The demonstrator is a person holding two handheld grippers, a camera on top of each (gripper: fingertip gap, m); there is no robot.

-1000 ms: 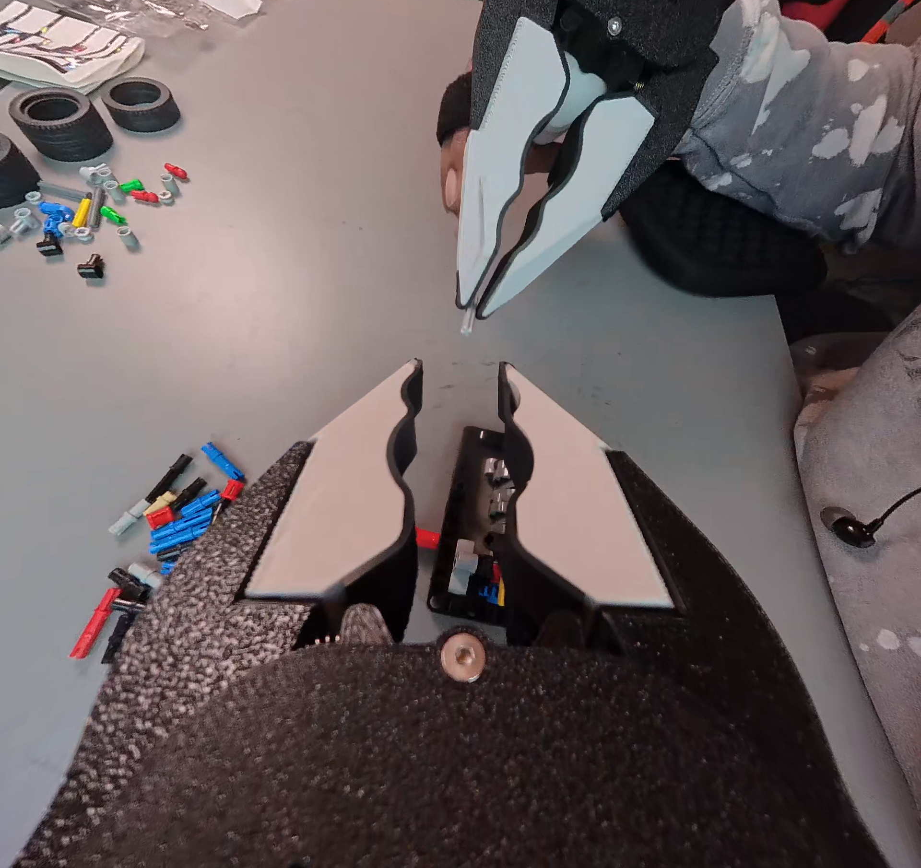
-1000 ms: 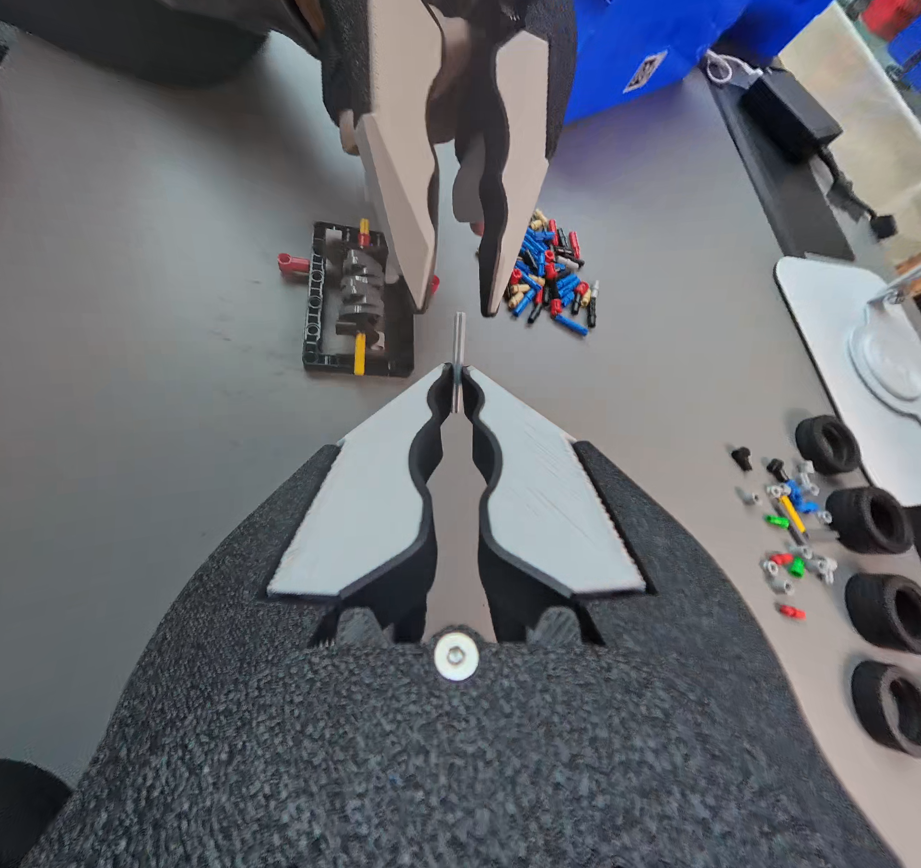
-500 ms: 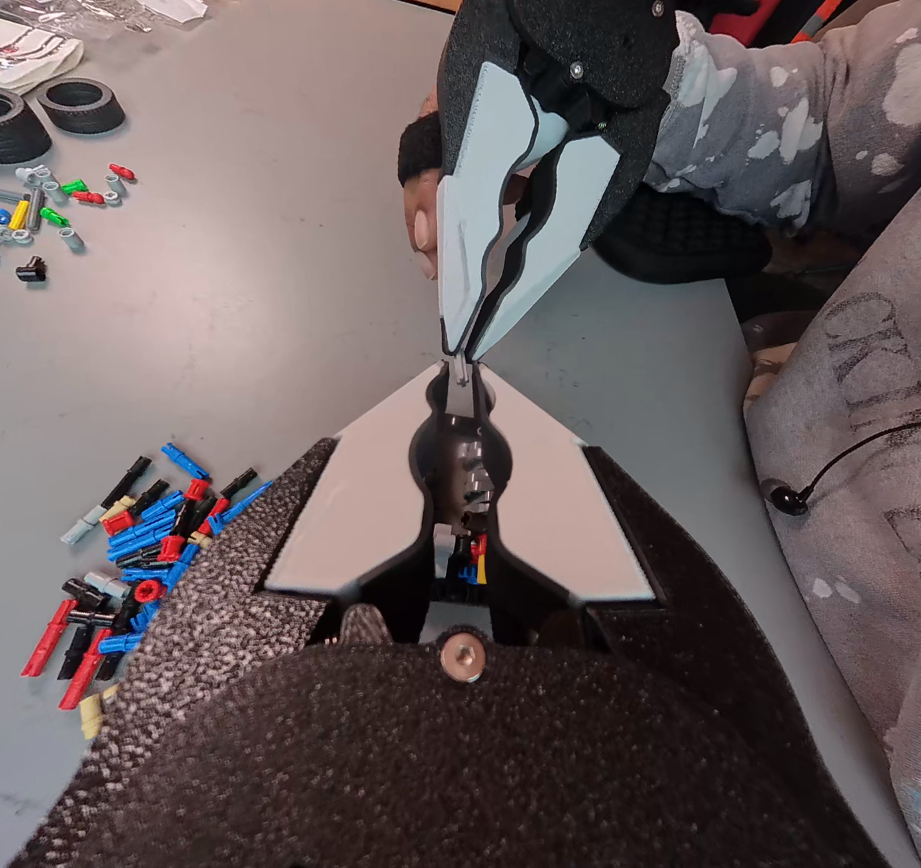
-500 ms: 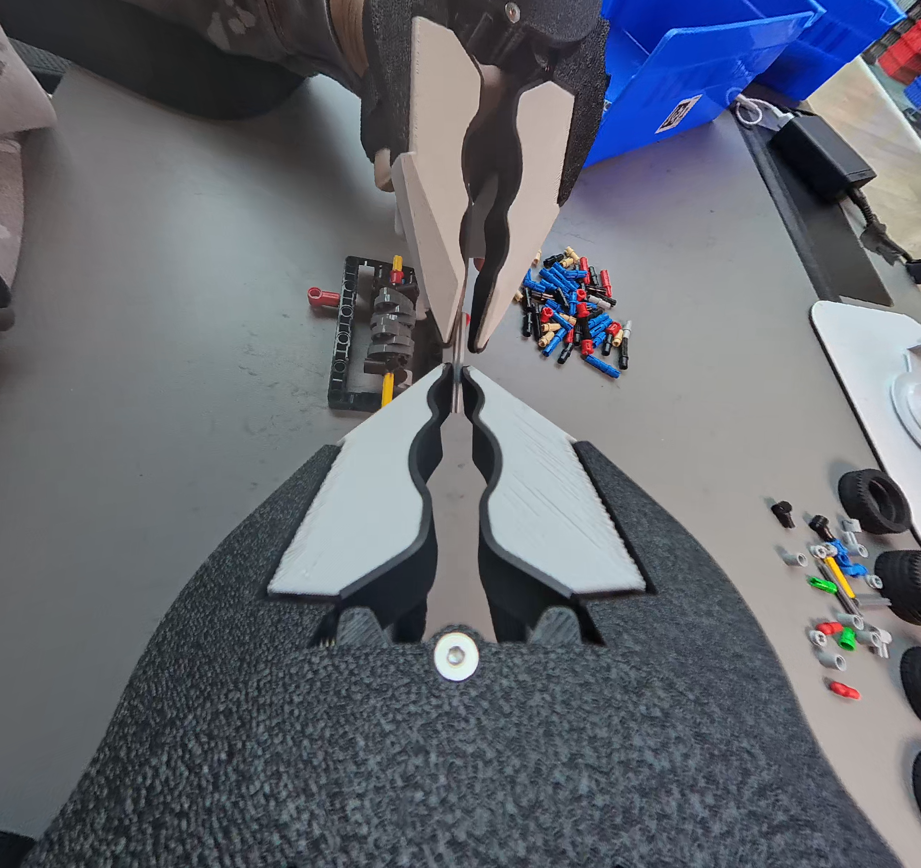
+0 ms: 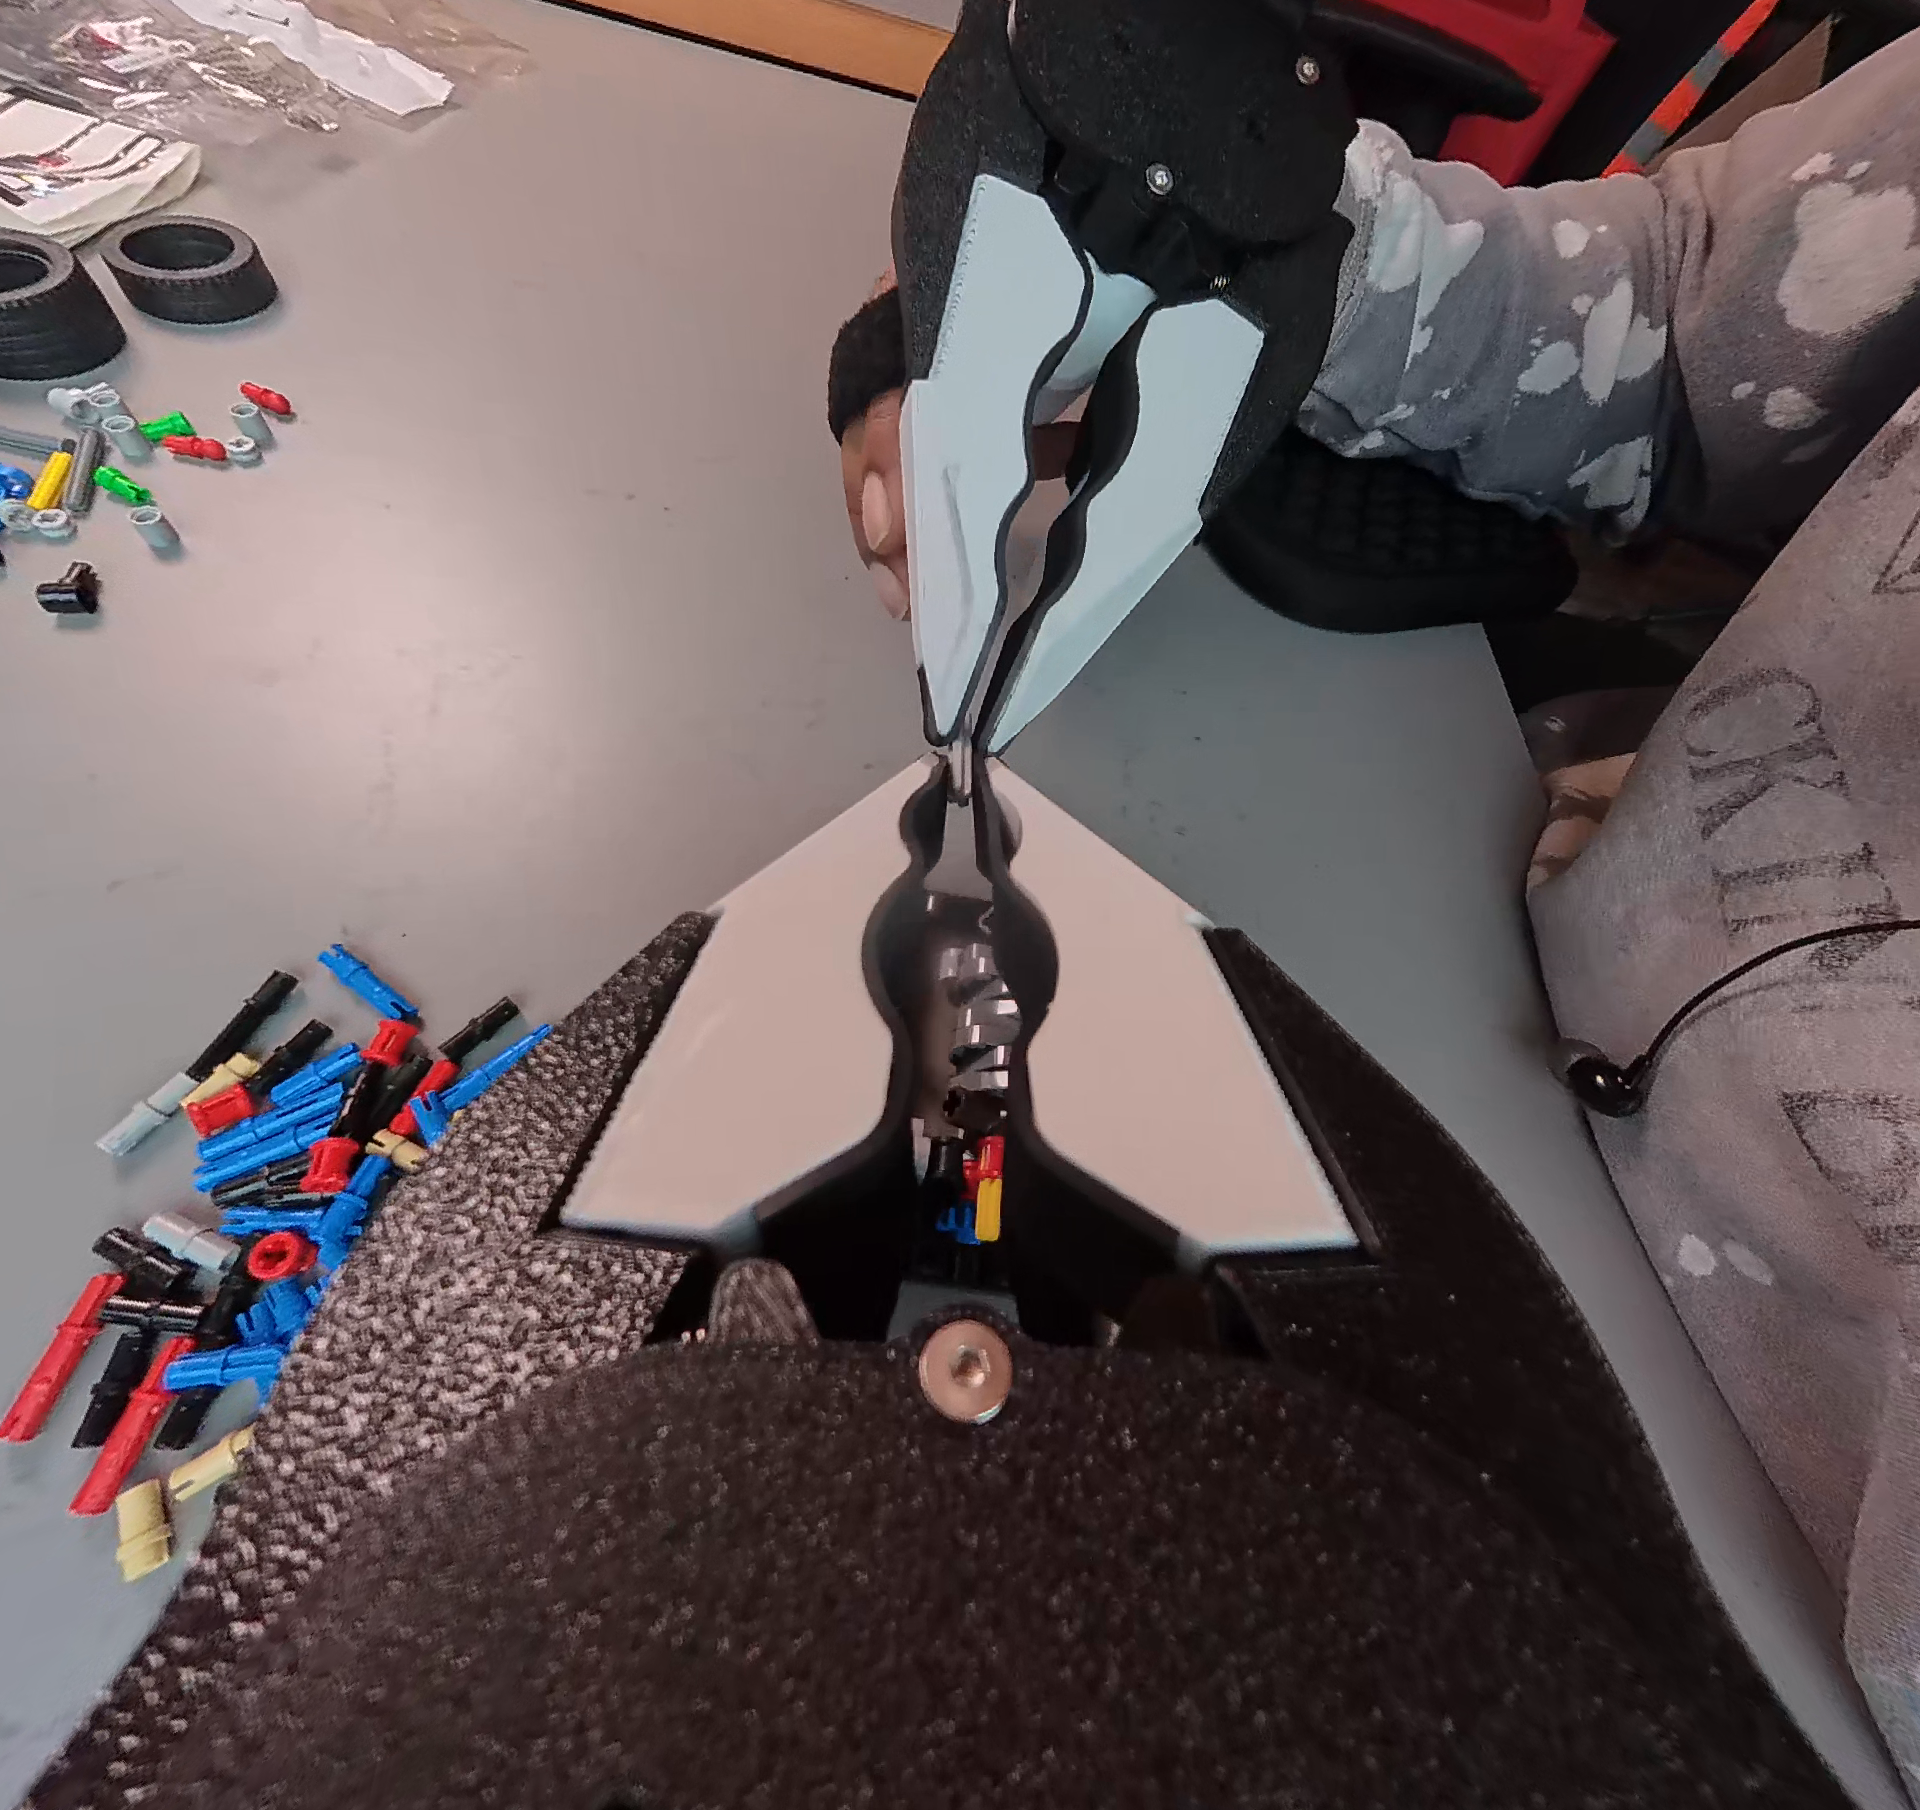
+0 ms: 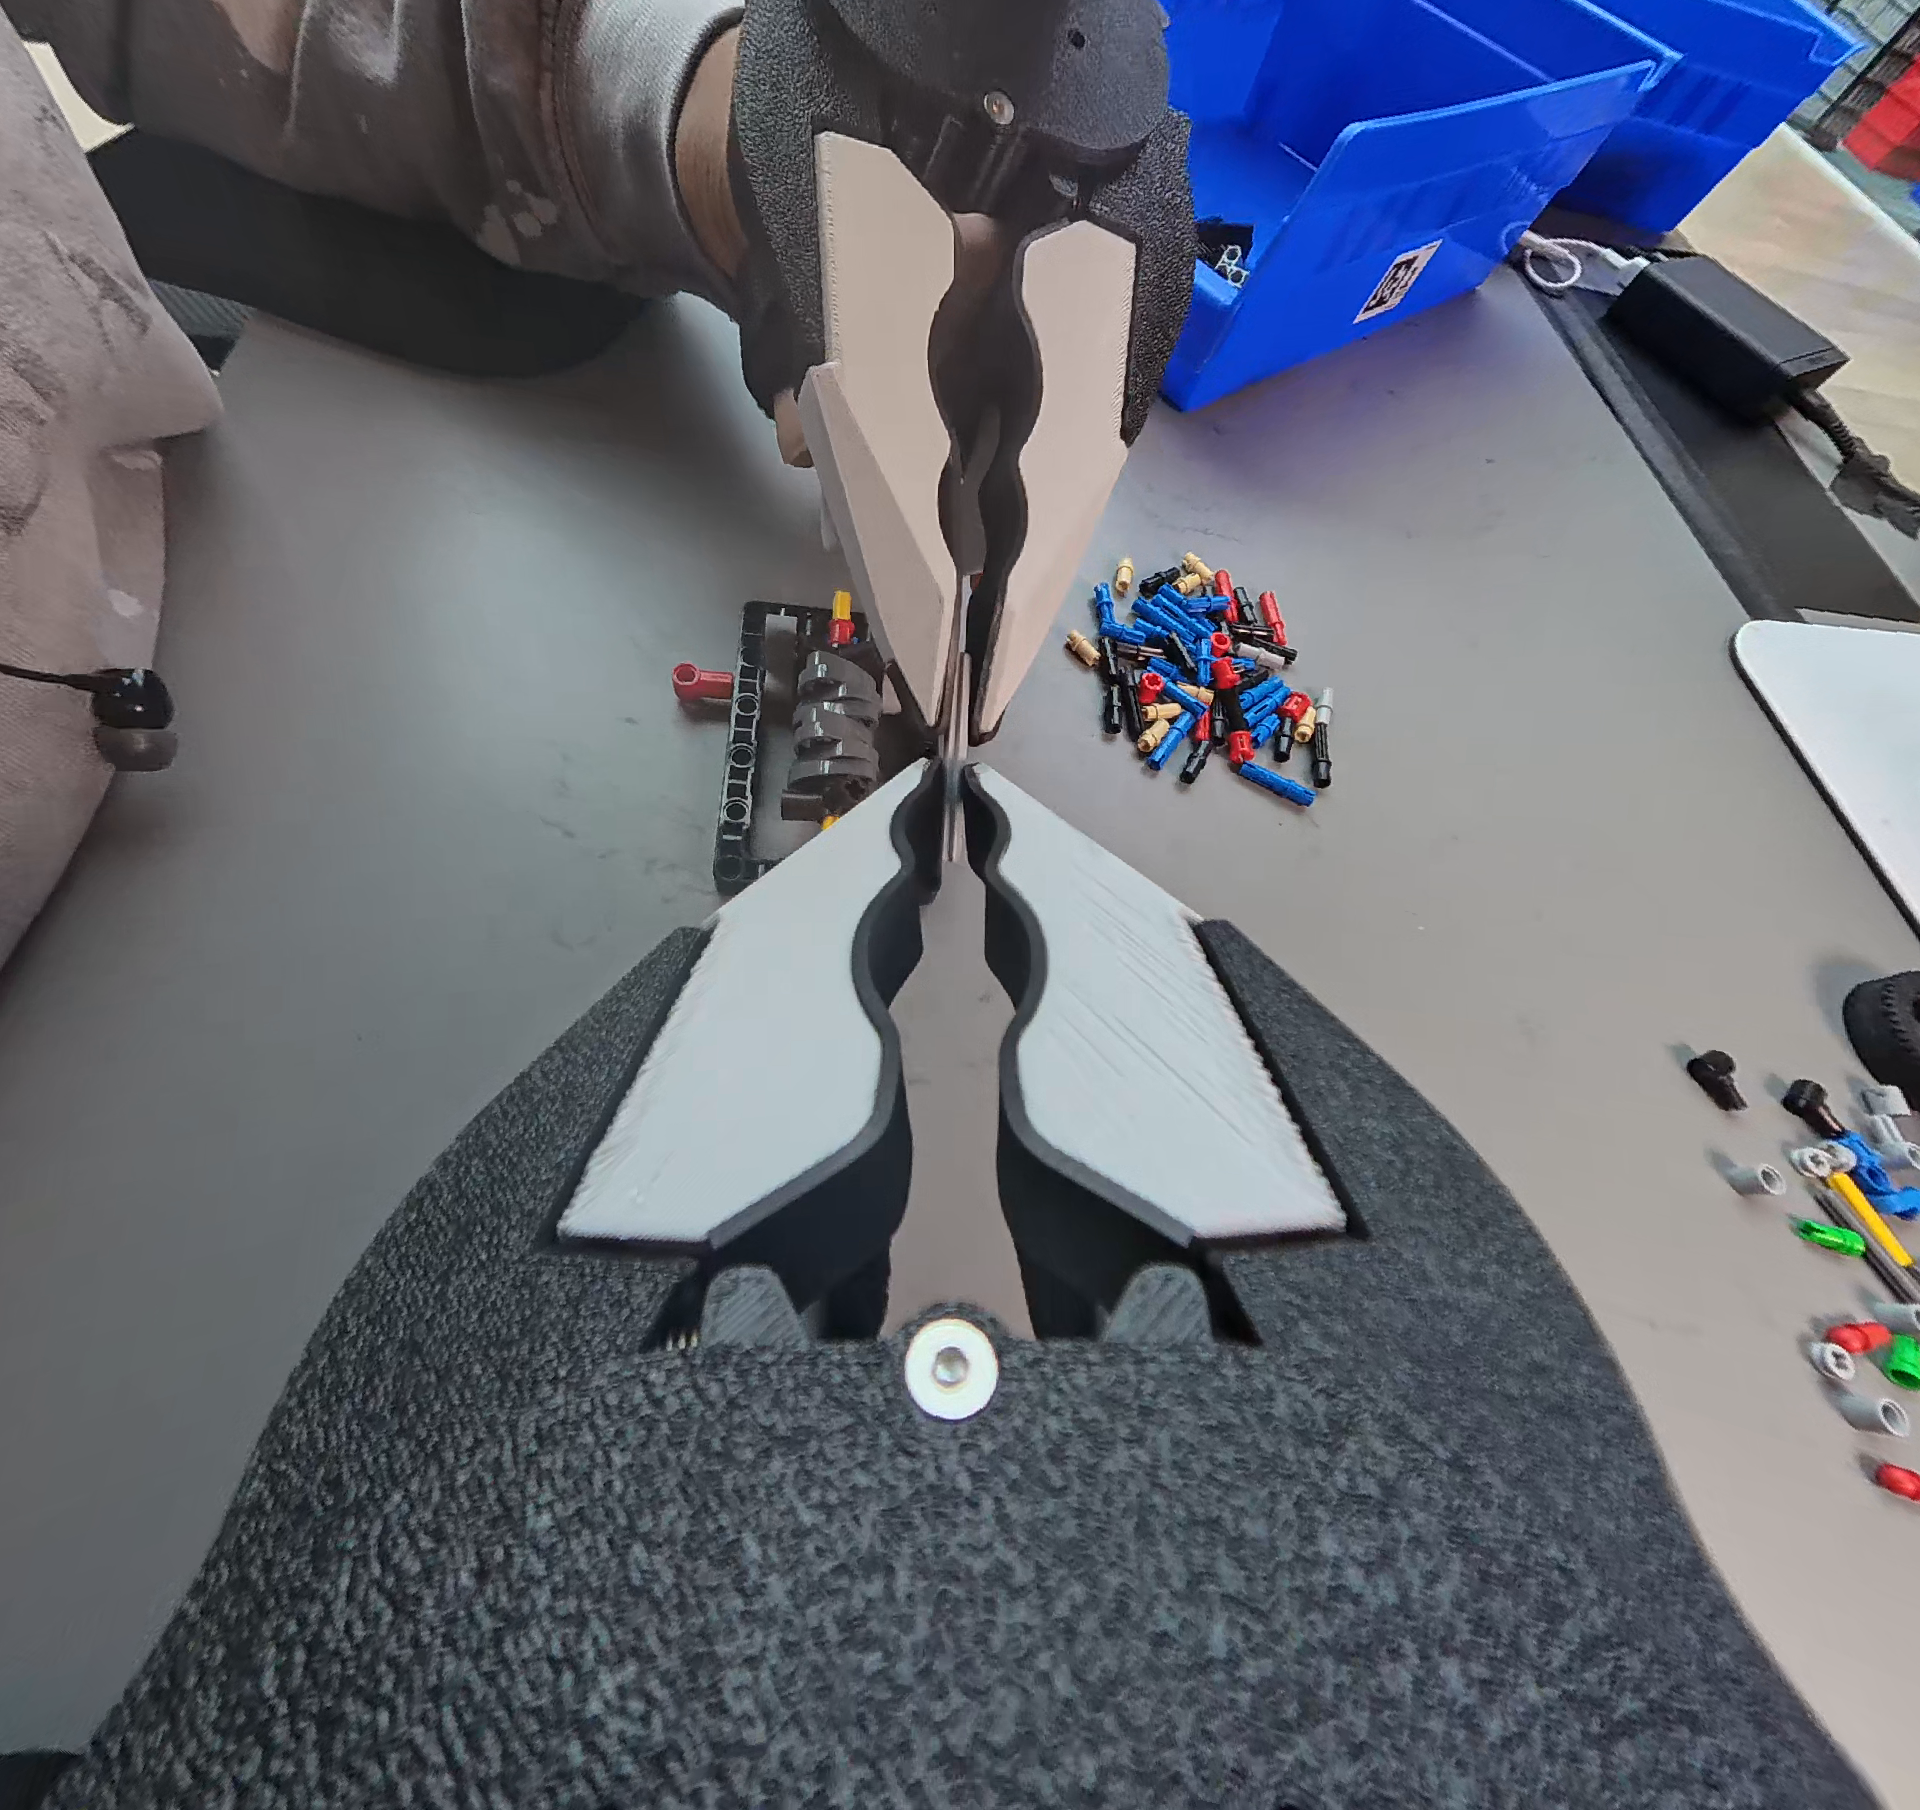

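Above the black frame assembly (image 6: pixel 774 737) on the grey table (image 6: pixel 436 617), the left gripper (image 5: pixel 961 789) and the right gripper (image 6: pixel 948 794) meet tip to tip, each clamped on an opposite end of one thin grey axle (image 6: pixel 952 752) held in the air. Both pairs of jaws are closed tight around it. Just right of the frame in the right wrist view lies a heap of blue, red, black and tan pins (image 6: pixel 1205 680) (none touching the frame). Beyond that heap stands a blue bin (image 6: pixel 1455 202). Farther right of the frame, near the picture's edge, lie scattered small connectors (image 6: pixel 1849 1230) and a black tyre (image 6: pixel 1891 1022).
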